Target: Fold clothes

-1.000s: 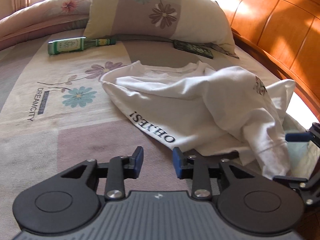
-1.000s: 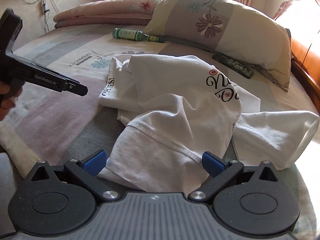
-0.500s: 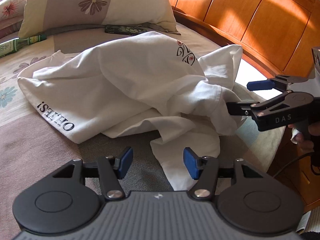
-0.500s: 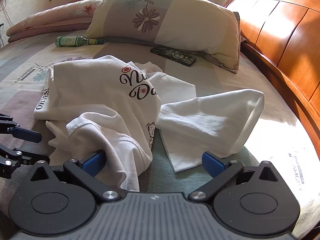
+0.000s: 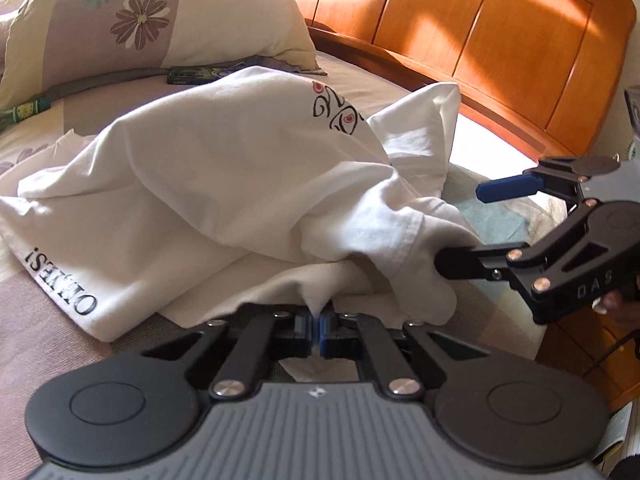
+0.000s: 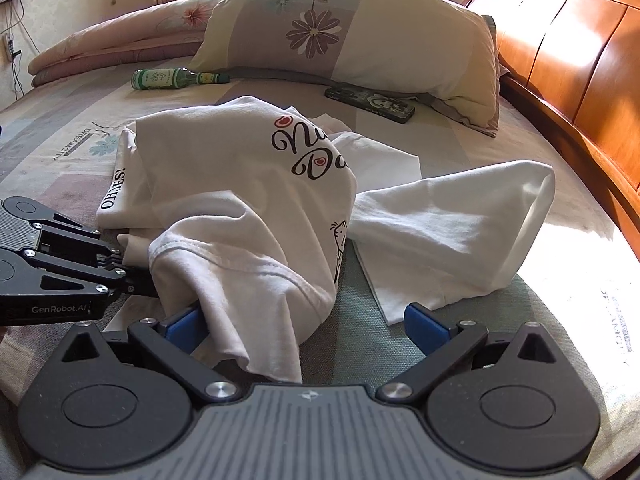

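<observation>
On the bed, left claw [image 5: 316, 330] pinches "OH YES!" T-shirt [image 5: 208, 184]; right "DAS" claw [image 6: 306, 326] gapes wide.

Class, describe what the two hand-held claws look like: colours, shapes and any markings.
Both are alike. The left claw has black linkage arms with silver rivets, blue pads, two round black discs and a grey ribbed body; its side reads GenRobot.AI. The right claw matches, with DAS lettering on its side and a dark cable trailing below its handle.

Both wrist views look low, close, sharing the shirt [image 5: 224, 184].
</observation>
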The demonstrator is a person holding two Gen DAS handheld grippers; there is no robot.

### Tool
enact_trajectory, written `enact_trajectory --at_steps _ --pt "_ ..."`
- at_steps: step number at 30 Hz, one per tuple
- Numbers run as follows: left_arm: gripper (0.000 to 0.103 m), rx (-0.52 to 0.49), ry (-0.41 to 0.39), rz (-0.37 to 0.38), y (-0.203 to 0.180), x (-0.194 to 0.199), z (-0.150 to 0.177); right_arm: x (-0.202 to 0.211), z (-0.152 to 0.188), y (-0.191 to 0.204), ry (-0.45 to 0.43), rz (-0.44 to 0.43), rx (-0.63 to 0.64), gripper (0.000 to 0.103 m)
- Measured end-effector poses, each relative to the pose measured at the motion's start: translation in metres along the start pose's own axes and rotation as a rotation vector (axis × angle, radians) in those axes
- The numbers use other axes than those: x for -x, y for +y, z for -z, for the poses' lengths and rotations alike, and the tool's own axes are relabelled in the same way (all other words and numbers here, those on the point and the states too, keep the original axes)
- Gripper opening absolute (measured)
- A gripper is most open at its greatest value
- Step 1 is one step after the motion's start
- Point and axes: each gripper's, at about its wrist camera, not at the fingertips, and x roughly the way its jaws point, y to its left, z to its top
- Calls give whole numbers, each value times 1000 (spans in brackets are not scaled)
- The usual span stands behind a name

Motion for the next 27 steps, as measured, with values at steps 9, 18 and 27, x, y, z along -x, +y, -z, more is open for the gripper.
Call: enact_trajectory --at_steps 9,18,27 --pt "0 48 50 -216 64 81 15 17 -1 17 -40 -42 26 103" --pt "22 195 13 0 74 77 19 31 0 31 -67 -67 33 103" --pt "41 240 43 148 52 0 14 40 12 11 -53 -41 -32 103"
